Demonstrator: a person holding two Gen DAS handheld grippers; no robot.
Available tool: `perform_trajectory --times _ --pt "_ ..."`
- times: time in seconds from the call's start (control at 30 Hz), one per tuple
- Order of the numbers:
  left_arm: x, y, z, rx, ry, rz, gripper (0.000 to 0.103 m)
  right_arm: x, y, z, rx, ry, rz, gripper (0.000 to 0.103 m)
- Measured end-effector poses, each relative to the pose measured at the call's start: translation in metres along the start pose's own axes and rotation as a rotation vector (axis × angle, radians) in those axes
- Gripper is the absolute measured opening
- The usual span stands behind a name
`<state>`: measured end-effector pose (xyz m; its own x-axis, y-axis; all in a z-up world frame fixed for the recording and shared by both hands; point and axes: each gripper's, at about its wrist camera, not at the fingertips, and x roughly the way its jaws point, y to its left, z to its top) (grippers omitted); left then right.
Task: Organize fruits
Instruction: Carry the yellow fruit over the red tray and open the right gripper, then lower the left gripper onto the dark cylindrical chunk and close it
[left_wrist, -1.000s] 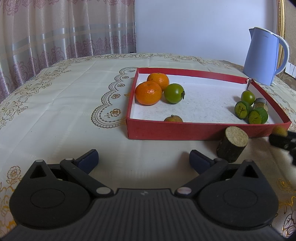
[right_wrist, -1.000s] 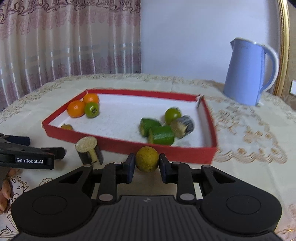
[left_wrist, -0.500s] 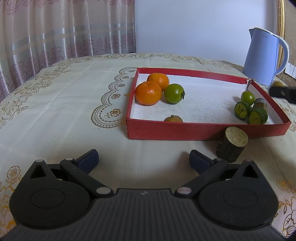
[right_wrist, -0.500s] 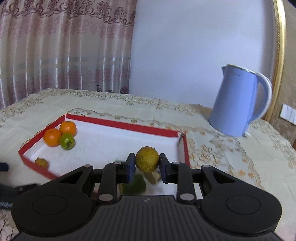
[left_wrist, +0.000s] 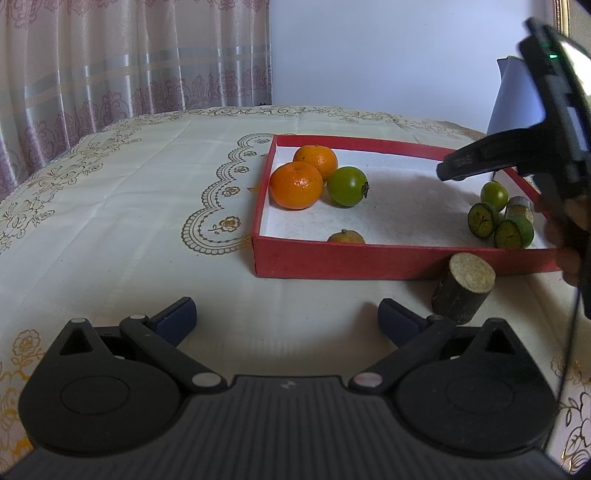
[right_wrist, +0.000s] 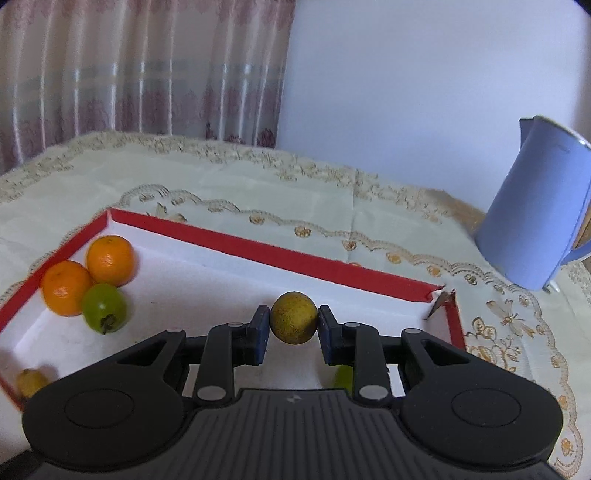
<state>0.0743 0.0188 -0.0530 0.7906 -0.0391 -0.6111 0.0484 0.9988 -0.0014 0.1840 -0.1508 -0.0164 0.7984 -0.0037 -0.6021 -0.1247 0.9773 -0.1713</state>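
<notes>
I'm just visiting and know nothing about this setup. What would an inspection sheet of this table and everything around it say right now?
Surface: cream embroidered tablecloth on the table.
Job's things: shallow red cardboard tray holding two orange tangerines, a green round fruit, a small brownish fruit and cut green pieces; yellow-brown round fruit held above the tray.
Clutter: short wooden log piece outside the tray, beside its front wall.
Grippers: left tool open, empty; right tool shut on the yellow-brown fruit.
Cables: thin dark cable at the right edge.
Surroundings: light blue kettle, pink patterned curtain, white wall.
</notes>
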Motion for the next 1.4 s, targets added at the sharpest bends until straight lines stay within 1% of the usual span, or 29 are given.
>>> perform_trajectory --times 0.13,0.2,0.3,0.43,0.6,0.63,0.67,0.7,0.73,0.77,0.87,1.03,1.13,1.27,1.4 --pt "0.0 0.0 0.0 0.0 0.0 0.0 0.103 0.014 -0.002 0.001 0.026 0.044 0.024 0.027" --pt "0.0 0.0 0.0 0.0 0.0 0.0 0.103 0.018 -0.002 -0.002 0.018 0.057 0.016 0.028" --pt "0.0 0.0 0.0 0.0 0.0 0.0 0.103 0.015 -0.003 -0.002 0.03 0.051 0.022 0.027" --pt "0.0 0.001 0.0 -0.001 0.0 -0.001 0.103 0.018 -0.004 -0.001 0.031 0.064 0.02 0.028" --pt "0.0 0.001 0.0 -0.002 0.0 -0.002 0.103 0.015 -0.003 -0.002 0.024 0.061 0.012 0.034" --pt "0.0 0.001 0.0 -0.002 0.0 -0.002 0.103 0.012 -0.003 -0.003 0.028 0.058 0.015 0.039" --pt "0.0 0.001 0.0 -0.002 0.0 -0.002 0.103 0.009 -0.005 -0.005 0.037 0.049 0.018 0.048" --pt "0.0 0.0 0.0 -0.002 0.0 -0.002 0.103 0.005 -0.007 -0.006 0.049 0.035 0.018 0.053" --pt "0.0 0.001 0.0 -0.002 0.0 -0.002 0.103 -0.001 -0.008 -0.007 0.059 0.014 0.019 0.061" --pt "0.0 0.001 0.0 -0.003 0.0 -0.002 0.103 -0.007 -0.01 -0.008 0.065 -0.007 0.016 0.065" --pt "0.0 0.0 0.0 -0.003 0.0 -0.003 0.103 -0.029 -0.014 -0.013 0.067 -0.06 0.012 0.066" --pt "0.0 0.0 0.0 -0.004 0.0 -0.003 0.103 -0.066 -0.026 -0.033 0.103 -0.095 0.034 0.067" --pt "0.0 0.0 0.0 -0.004 0.0 -0.003 0.103 -0.087 -0.034 -0.051 0.134 -0.114 0.048 0.072" --pt "0.0 0.001 0.0 -0.004 0.0 -0.002 0.103 -0.109 -0.043 -0.076 0.158 -0.115 0.042 0.072" --pt "0.0 0.0 0.0 -0.004 0.0 -0.002 0.103 -0.119 -0.051 -0.099 0.187 -0.087 0.036 0.072"
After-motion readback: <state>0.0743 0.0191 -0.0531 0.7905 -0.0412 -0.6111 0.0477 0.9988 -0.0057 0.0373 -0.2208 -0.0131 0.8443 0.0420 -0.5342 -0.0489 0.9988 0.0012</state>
